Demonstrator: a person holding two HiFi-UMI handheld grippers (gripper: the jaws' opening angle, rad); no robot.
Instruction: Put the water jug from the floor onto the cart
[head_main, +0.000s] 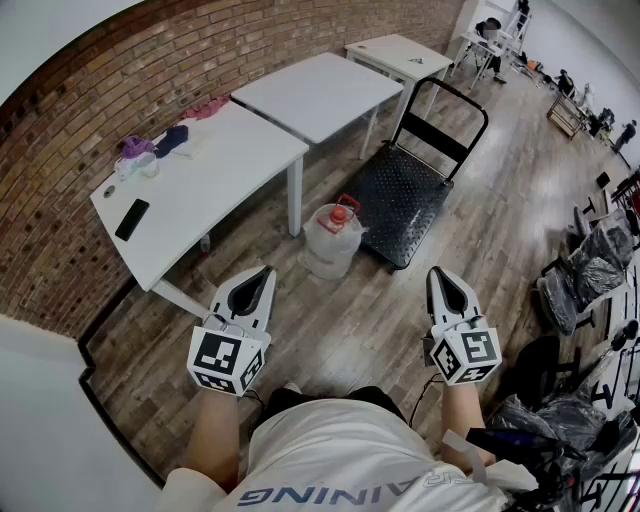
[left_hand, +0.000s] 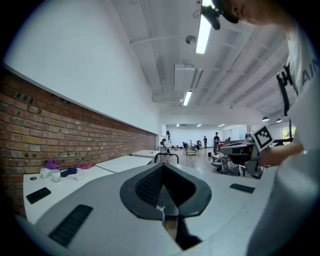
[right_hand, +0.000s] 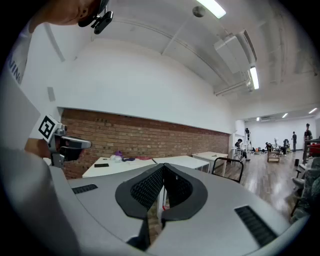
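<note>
The clear water jug (head_main: 331, 243) with a red cap stands on the wooden floor beside a table leg. It is right at the near left corner of the black platform cart (head_main: 398, 190). The cart's upright handle (head_main: 444, 118) is at its far end, and the bed is bare. My left gripper (head_main: 263, 273) and right gripper (head_main: 438, 272) are held level, side by side, short of the jug and apart from it. Both are shut with nothing between the jaws. The cart handle (left_hand: 166, 156) shows beyond the left gripper's tip, and also beyond the right gripper (right_hand: 163, 168) as a dark handle (right_hand: 229, 168).
White tables (head_main: 215, 170) line the brick wall on the left, with a phone (head_main: 131, 219), a cup and cloths on the nearest. Chairs under black bags (head_main: 592, 268) crowd the right side. People stand far off at the room's end.
</note>
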